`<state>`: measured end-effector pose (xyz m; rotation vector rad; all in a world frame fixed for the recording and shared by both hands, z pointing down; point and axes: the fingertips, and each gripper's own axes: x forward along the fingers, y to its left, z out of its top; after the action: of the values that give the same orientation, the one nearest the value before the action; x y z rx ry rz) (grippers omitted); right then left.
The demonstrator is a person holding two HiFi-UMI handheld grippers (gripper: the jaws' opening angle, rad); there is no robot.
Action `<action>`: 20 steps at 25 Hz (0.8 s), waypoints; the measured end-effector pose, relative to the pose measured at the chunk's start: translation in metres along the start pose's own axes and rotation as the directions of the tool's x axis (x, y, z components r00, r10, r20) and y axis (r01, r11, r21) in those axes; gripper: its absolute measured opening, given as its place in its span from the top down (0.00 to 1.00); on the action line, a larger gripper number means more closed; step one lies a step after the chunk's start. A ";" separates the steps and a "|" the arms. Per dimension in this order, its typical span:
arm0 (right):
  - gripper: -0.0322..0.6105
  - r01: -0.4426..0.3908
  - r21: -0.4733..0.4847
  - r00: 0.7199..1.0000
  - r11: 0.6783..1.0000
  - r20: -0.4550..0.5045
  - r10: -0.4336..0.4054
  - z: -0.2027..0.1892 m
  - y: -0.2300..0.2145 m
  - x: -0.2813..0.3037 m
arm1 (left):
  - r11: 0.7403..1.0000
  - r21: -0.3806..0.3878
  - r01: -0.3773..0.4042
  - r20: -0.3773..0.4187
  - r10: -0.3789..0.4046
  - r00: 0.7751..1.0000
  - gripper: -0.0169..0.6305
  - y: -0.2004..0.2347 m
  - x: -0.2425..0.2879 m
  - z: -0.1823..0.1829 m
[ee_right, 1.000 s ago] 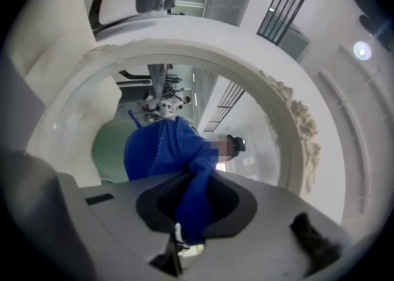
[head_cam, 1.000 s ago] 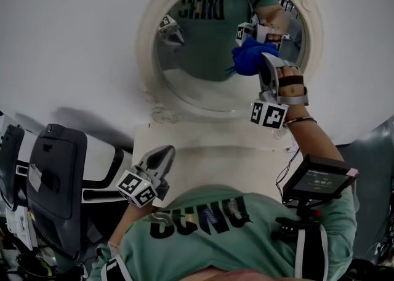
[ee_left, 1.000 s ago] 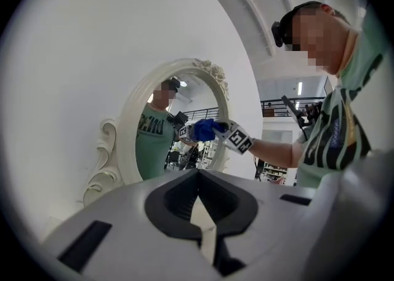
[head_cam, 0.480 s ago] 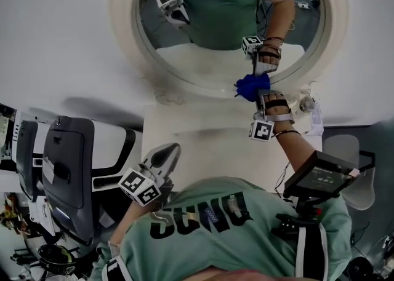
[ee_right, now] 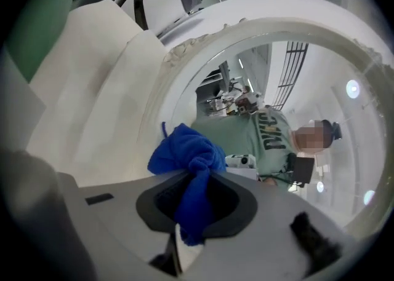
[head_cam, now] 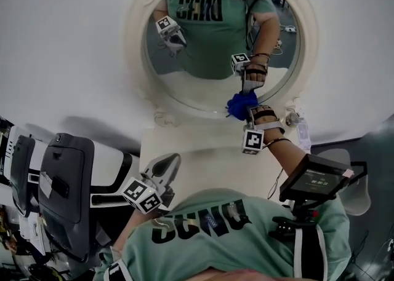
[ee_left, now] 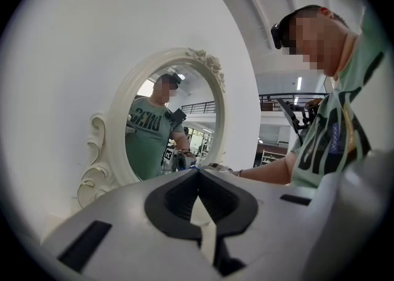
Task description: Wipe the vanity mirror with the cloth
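An oval vanity mirror [head_cam: 203,77] in an ornate cream frame [head_cam: 136,40] hangs on the white wall above a narrow cream shelf [head_cam: 184,144]. My right gripper [head_cam: 245,109] is shut on a blue cloth [head_cam: 239,104], which presses against the lower right of the glass. In the right gripper view the cloth [ee_right: 188,160] bunches out between the jaws, close to the mirror [ee_right: 289,89]. My left gripper [head_cam: 167,166] hangs low by the person's chest, shut and holding nothing. Its own view shows the mirror [ee_left: 166,123] some way off.
A dark grey and white machine [head_cam: 68,187] stands at the lower left. A small monitor on a mount [head_cam: 317,178] sits at the person's right side. A small clear bottle [head_cam: 303,131] rests at the shelf's right end.
My right gripper has carried the cloth from the upper right of the glass down to its lower right edge. The head view has shifted. The left gripper has stayed put.
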<state>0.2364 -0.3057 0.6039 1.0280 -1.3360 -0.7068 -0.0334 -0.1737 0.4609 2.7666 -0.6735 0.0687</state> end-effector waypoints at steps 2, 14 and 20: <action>0.87 0.097 0.013 0.995 0.995 0.032 -0.098 0.000 -0.051 -0.021 | 1.000 0.007 0.013 0.041 -0.013 0.999 0.96 0.001 0.005 0.008; 0.87 0.709 0.020 0.705 0.705 0.012 -0.709 -0.012 -0.403 -0.196 | 0.999 0.029 0.042 0.147 -0.046 0.988 0.96 0.004 0.005 0.030; 0.87 0.726 -0.039 0.684 0.686 -0.051 -0.727 -0.014 -0.415 -0.184 | 0.999 0.027 0.027 0.161 -0.031 0.986 0.96 0.011 -0.003 0.035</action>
<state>0.2831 -0.3116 0.1522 1.5820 -0.8201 -1.2633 -0.0417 -0.1926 0.4299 2.8269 -0.6753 -0.1560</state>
